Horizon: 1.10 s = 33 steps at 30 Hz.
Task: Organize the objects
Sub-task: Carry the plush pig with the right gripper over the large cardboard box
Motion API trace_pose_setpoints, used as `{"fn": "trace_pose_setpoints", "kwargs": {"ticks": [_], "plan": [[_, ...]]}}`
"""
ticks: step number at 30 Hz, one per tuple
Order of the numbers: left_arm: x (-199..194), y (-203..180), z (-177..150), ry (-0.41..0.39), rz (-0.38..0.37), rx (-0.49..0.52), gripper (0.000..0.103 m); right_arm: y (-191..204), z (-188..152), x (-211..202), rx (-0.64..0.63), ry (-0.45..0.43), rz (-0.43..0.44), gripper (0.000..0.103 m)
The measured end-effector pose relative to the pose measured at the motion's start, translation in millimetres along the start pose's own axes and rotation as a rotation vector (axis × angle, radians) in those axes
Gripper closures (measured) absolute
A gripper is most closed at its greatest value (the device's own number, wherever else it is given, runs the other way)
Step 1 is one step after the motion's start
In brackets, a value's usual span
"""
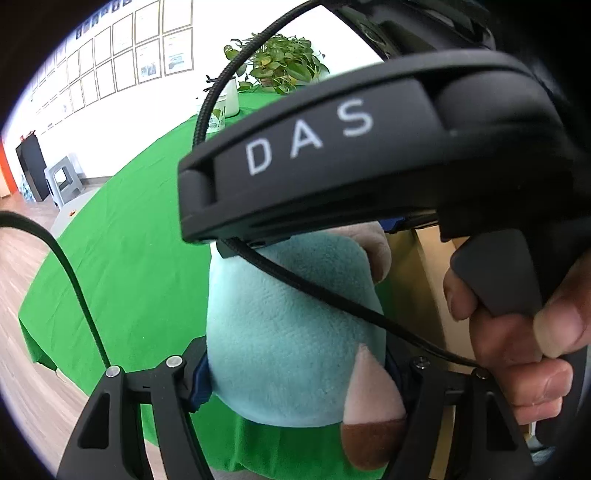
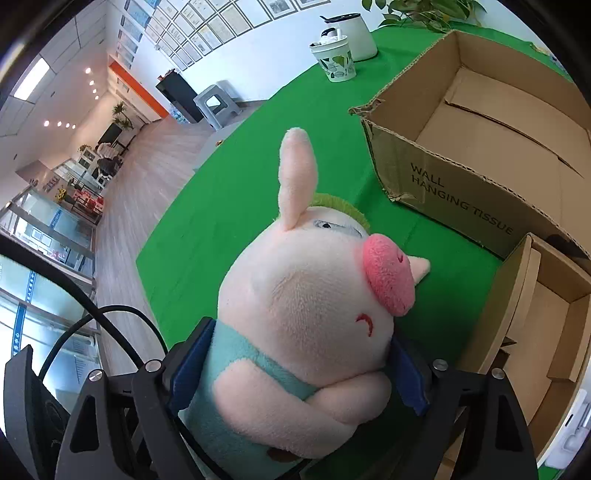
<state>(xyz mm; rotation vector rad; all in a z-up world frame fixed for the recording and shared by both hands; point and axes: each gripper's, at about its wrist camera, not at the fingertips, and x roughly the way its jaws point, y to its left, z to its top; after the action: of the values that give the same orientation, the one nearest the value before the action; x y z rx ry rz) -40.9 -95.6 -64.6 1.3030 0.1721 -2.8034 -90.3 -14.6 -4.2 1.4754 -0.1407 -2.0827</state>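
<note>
A plush pig (image 2: 314,306) with a pink head, tall ears, red snout and teal shirt is held above the green table (image 2: 229,192). My right gripper (image 2: 295,373) is shut on its neck and shoulders. My left gripper (image 1: 299,373) is shut on its teal body (image 1: 288,332) lower down, by a pink leg with a brown foot. The right gripper's black body marked DAS (image 1: 369,147) and the hand holding it fill the upper right of the left wrist view.
An open cardboard box (image 2: 461,192) marked WALL HANGING TISSUE stands to the right on the table. A second open box (image 2: 524,306) sits nearer, right. A paper cup (image 2: 336,59), a white canister (image 2: 356,35) and a plant (image 1: 284,62) stand at the far edge.
</note>
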Motion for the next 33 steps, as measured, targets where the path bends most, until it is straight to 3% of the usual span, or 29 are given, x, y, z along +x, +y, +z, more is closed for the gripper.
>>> {"fn": "trace_pose_setpoints", "kwargs": {"ticks": [9,21,27,33], "plan": [[1.2,9.9,44.3,-0.017,0.012,0.101,0.036,13.4,0.5,-18.1,-0.008,-0.102,-0.013,0.03],[-32.1,-1.0,171.4,-0.344,-0.025,0.288,0.036,43.2,50.7,-155.8,-0.05,-0.463,-0.105,0.031],[-17.0,-15.8,234.4,-0.422,-0.078,0.354,0.036,26.9,59.8,-226.1,-0.031,-0.578,-0.141,0.031],[19.0,-27.1,292.0,-0.415,-0.101,0.383,0.036,-24.2,88.8,-259.2,0.01,-0.567,-0.103,0.03]]}}
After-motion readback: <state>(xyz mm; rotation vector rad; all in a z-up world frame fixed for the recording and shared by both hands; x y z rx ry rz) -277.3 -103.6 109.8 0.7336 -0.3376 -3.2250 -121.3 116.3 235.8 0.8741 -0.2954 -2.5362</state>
